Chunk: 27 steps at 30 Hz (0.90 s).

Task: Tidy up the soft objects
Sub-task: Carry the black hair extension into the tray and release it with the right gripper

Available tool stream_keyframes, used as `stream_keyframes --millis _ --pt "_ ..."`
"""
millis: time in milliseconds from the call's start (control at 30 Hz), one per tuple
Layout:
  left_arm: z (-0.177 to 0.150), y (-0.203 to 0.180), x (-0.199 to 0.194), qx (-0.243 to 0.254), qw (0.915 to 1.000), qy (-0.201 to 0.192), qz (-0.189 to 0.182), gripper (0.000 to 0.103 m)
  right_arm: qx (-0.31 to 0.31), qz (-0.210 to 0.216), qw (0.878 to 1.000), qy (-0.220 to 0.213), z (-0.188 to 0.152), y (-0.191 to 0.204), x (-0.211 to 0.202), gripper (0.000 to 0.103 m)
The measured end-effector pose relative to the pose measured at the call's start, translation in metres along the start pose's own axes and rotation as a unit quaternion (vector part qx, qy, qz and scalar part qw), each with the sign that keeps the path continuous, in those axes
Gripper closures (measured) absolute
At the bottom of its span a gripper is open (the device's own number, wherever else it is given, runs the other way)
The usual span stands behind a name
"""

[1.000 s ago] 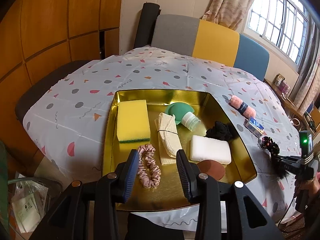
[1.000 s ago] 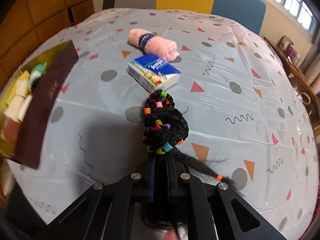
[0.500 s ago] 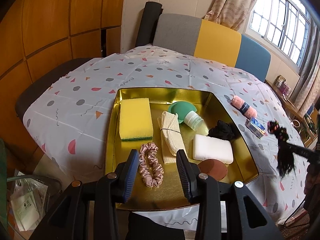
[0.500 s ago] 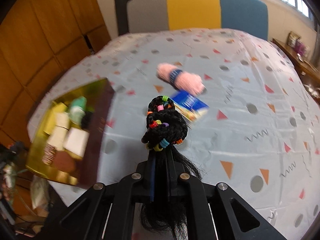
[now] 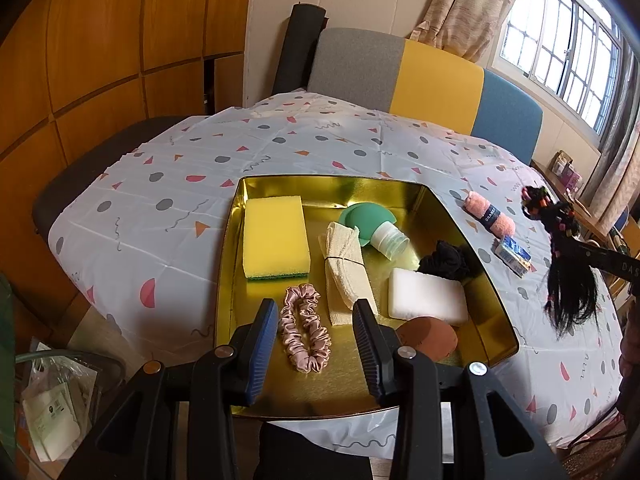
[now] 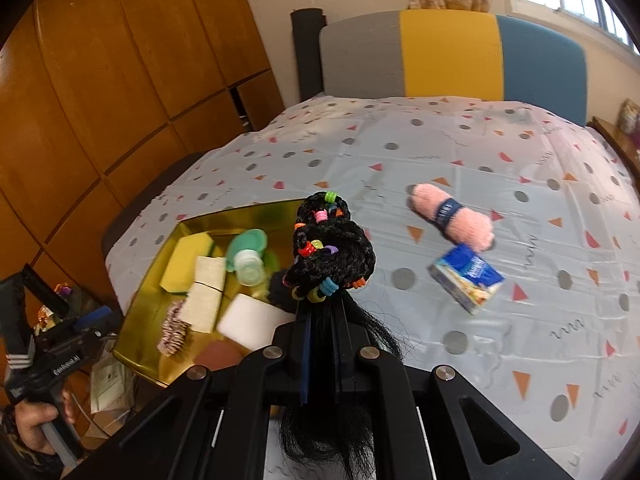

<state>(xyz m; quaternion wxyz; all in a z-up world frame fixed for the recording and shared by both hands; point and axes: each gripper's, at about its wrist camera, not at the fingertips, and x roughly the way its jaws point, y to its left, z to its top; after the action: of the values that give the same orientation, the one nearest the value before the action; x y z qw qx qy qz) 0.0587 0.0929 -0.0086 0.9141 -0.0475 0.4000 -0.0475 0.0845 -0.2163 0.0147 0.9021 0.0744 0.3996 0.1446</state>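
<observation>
The right gripper (image 6: 320, 340) is clamped on a black hairpiece (image 6: 330, 254), a coiled braid studded with coloured plastic beads that sticks up past the fingertips while loose strands trail behind them, held in the air above the table. Beyond it on the spotted plastic tablecloth (image 6: 460, 152) lie a fuzzy pink rolled towel (image 6: 452, 216) with a dark band whose print is too small to read, and a blue tissue pack (image 6: 466, 278). The left gripper (image 5: 316, 344) hangs with fingers parted around nothing over the gold metal tray (image 5: 496, 320), which holds a satin pink scrunchie (image 5: 305, 328), yellow sponge (image 5: 276, 236) and white foam block (image 5: 426, 294).
</observation>
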Motion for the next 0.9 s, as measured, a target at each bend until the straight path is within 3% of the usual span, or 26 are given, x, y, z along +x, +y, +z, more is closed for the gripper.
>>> stream_keyframes --millis 567,767,900 --pt "-0.003 0.03 -0.002 -0.033 0.9992 -0.002 0.021 0.064 -0.018 0.097 0.995 0.007 0.048 0.094 0.053 0.095" --pt "-0.005 0.049 0.0 -0.055 0.9979 0.003 0.036 0.064 0.02 0.105 0.993 0.056 0.044 0.109 0.099 0.095" --pt "-0.006 0.056 0.001 -0.062 0.9973 0.003 0.04 0.064 0.033 0.137 0.985 0.104 0.028 0.123 0.129 0.095"
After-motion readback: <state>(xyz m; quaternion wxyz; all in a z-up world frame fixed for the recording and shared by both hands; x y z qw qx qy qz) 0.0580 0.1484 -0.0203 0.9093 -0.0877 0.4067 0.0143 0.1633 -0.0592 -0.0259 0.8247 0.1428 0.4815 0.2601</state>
